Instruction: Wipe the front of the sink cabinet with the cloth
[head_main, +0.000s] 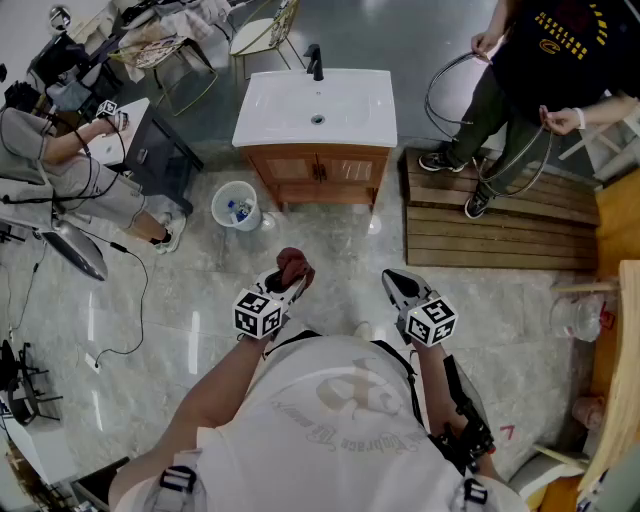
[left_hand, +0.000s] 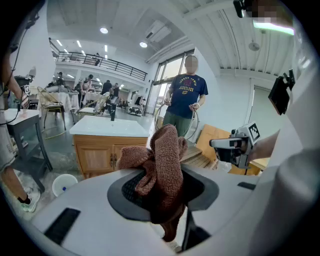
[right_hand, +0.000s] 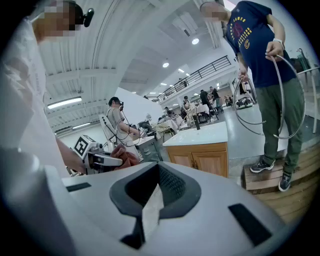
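At the far left of the head view we see a seated person, and further right a white bin on the tiled floor, just beside the sink cabinet's left corner. Nearer to us, the left gripper points toward the cabinet, its fingers clenched on the cloth, a bunched reddish-brown rag. From the left gripper view the cloth stands up between the 2 fingers and droops over them.

Beyond it, well apart from both grippers, stands the sink cabinet: a wooden front with 2 doors under a white basin top with a black faucet. The cloth is not touching the cabinet front.

To the right, the right gripper hangs level with the left one. In its own view the fingers are drawn together on nothing, with only a thin sliver of floor showing behind the tips.

Farther right, a slatted wooden platform lies beside the cabinet. A standing person has 1 foot on it and holds loops of cable.
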